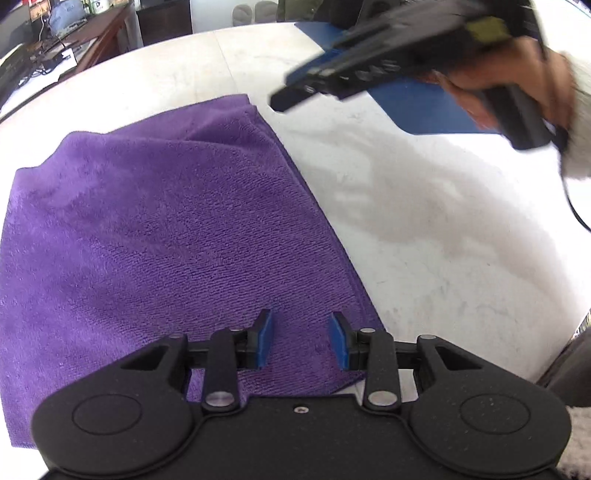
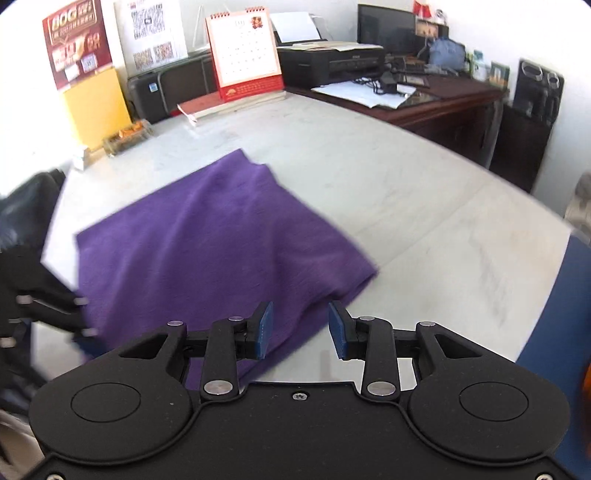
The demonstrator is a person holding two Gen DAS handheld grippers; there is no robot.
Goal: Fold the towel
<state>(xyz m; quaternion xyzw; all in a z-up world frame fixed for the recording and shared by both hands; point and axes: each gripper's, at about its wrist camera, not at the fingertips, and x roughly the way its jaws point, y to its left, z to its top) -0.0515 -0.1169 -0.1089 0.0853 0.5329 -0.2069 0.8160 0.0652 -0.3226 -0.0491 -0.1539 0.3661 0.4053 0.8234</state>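
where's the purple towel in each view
Left wrist view: purple towel fills the left and centre, under the left claw.
Right wrist view: towel lies centre-left, beyond the right claw.
Shared landmark: the blue mat, at the right edge here.

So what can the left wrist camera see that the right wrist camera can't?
Only the left wrist view shows the right gripper from outside, blurred, with the hand holding it above the table, and the flat blue sheet under it.

Only the right wrist view shows the desk calendar, the printer, the yellow board and the monitor.

Both show the folded purple towel on the pale table, and each camera's own blue pads standing apart with nothing gripped, like the left gripper.
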